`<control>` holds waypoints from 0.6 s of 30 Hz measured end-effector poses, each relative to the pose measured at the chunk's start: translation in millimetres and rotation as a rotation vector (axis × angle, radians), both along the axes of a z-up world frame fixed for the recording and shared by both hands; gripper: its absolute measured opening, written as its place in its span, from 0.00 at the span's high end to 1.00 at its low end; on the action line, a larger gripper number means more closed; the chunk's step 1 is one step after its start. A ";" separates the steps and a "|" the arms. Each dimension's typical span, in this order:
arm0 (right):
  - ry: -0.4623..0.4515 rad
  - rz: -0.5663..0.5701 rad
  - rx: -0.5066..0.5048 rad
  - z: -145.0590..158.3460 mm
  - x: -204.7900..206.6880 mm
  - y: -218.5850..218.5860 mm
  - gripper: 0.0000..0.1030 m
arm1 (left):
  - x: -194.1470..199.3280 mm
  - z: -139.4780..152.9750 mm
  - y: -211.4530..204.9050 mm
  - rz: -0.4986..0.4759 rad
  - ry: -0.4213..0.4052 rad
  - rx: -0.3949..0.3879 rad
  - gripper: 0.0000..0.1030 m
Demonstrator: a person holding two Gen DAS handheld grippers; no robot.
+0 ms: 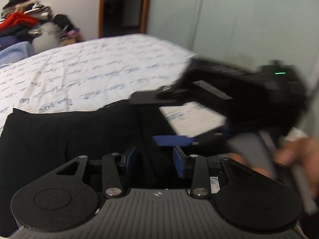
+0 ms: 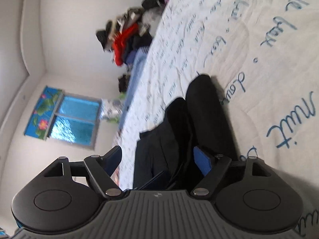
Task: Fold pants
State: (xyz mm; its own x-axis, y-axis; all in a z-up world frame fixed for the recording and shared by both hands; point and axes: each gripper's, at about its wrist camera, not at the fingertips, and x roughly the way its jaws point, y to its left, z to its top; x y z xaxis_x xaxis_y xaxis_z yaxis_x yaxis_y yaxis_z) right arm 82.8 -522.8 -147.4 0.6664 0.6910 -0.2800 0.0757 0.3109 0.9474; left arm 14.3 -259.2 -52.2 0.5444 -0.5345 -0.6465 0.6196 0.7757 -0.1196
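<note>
Black pants (image 1: 59, 135) lie on a white bedspread with blue handwriting (image 1: 89, 65). My left gripper (image 1: 154, 158) is open, its blue pads on either side of a ridge of the black fabric, not closed on it. My right gripper (image 1: 169, 117) shows blurred at the right of the left wrist view, open, one finger over the pants, one blue pad (image 1: 172, 140) below. In the rolled right wrist view the pants (image 2: 199, 119) lie between the open fingers of my right gripper (image 2: 161, 159).
A pile of mixed clothes (image 1: 26, 22) lies at the bed's far left corner. A doorway with a wooden frame (image 1: 123, 6) is behind the bed. A window (image 2: 73, 119) shows in the right wrist view. A hand (image 1: 295, 155) holds the right gripper's handle.
</note>
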 end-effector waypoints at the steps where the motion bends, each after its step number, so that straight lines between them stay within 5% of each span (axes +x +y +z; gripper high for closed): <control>1: -0.001 0.012 -0.009 1.7 1.4 1.5 0.23 | -5.8 3.0 7.7 -0.011 -0.012 -0.027 0.54; 7: -0.075 0.084 -0.090 15.9 2.5 16.7 0.23 | -26.7 17.7 67.9 0.076 -0.094 -0.122 0.33; 14: -0.068 0.175 -0.219 24.4 8.1 34.6 0.24 | -18.4 17.0 130.8 0.280 -0.063 -0.180 0.30; 15: -0.075 0.171 -0.252 26.4 6.5 37.7 0.39 | -15.2 15.7 135.9 0.302 -0.046 -0.191 0.30; 16: -0.085 0.171 -0.301 28.1 3.2 41.3 0.74 | -11.8 13.3 139.4 0.322 -0.026 -0.200 0.29; 17: -0.104 0.177 -0.342 29.6 1.9 45.3 0.89 | -9.0 10.9 141.5 0.341 -0.007 -0.203 0.29; 18: -0.127 0.182 -0.358 30.1 -0.4 47.0 0.89 | -8.7 10.6 144.1 0.357 0.009 -0.207 0.28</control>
